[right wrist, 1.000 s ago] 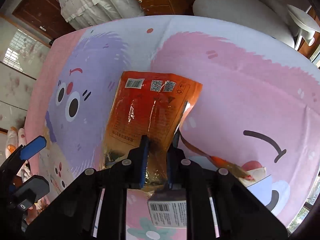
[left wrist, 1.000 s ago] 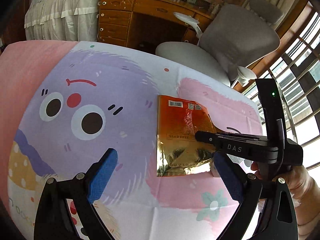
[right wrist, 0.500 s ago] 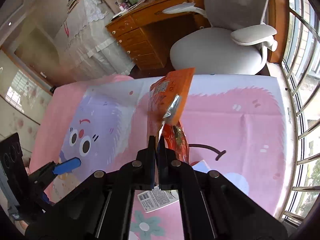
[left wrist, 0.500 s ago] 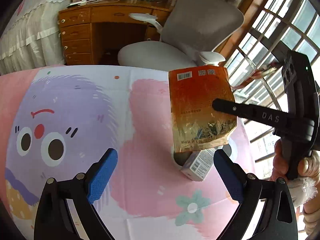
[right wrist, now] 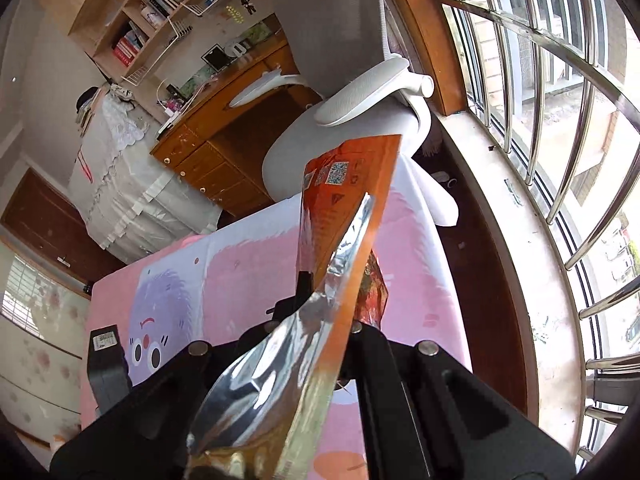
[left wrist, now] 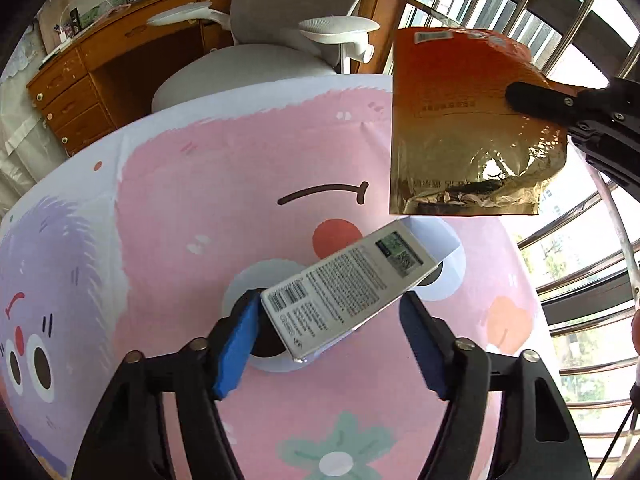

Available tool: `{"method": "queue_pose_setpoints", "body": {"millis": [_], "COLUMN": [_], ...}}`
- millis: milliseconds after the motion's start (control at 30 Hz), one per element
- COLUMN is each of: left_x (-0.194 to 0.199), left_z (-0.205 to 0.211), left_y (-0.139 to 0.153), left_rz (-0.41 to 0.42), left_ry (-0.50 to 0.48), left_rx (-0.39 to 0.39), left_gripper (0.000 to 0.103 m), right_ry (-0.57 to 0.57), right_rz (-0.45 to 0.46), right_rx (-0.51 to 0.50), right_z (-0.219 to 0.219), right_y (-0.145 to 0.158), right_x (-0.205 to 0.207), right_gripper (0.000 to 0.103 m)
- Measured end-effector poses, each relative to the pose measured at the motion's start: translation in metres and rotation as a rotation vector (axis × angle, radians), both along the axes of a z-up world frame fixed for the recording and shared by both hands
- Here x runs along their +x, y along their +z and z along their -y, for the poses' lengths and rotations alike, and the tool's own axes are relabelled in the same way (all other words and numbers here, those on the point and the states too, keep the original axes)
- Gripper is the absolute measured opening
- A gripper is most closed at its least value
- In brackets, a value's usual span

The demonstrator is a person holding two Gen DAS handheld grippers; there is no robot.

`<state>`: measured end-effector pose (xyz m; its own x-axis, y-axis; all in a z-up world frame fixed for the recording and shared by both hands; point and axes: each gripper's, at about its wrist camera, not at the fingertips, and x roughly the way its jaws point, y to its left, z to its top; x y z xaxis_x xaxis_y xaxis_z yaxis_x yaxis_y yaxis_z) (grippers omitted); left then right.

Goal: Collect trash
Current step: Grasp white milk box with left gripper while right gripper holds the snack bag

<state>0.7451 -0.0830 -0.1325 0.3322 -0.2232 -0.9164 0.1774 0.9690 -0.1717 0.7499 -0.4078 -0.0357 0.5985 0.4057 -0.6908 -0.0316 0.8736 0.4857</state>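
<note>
Box (left wrist: pixel 348 284) only in left view, between spread left fingers (left wrist: pixel 236 344); right fingers pinch lifted pouch (right wrist: pixel 340 208).

A home bedroom or study. A bed (left wrist: pixel 168 208) covered with a pink cartoon-printed sheet fills the foreground. Beyond it stand a wooden desk with drawers (right wrist: pixel 208 152), a grey swivel chair (right wrist: pixel 344 92) and wall shelves of books (right wrist: pixel 160 4). A lace-draped piece of furniture (right wrist: pixel 116 184) stands beside the desk. Metal bars cover a large window (right wrist: pixel 560 128).
</note>
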Motion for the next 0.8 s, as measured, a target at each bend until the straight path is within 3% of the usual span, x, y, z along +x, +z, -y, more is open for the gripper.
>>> {"method": "queue_pose_setpoints", "body": {"millis": [133, 333, 400, 533, 800], "left_x": [0.000, -0.016, -0.020, -0.022, -0.004], "left_z": [0.006, 0.008, 0.008, -0.001, 0.004], "left_y": [-0.010, -0.006, -0.004, 0.005, -0.001], "left_rz": [-0.014, -0.009, 0.003, 0.035, 0.037], "left_ry": [-0.018, -0.076, -0.090, -0.086, -0.134], "left_rx": [-0.008, -0.030, -0.016, 0.009, 0.045], "left_gripper": [0.038, 0.037, 0.038, 0.062, 0.062], "right_ry": [0.002, 0.010, 0.006, 0.004, 0.021], "right_rz": [-0.002, -0.007, 0.001, -0.006, -0.030], "right_rx": [0.001, -0.024, -0.027, -0.021, -0.005], "right_z": [0.010, -0.008, -0.012, -0.019, -0.023], "right_y": [0.001, -0.002, -0.003, -0.011, -0.025], "right_x": [-0.015, -0.027, -0.029, -0.026, -0.026], "right_gripper": [0.000, 0.000, 0.000, 0.000, 0.000]}}
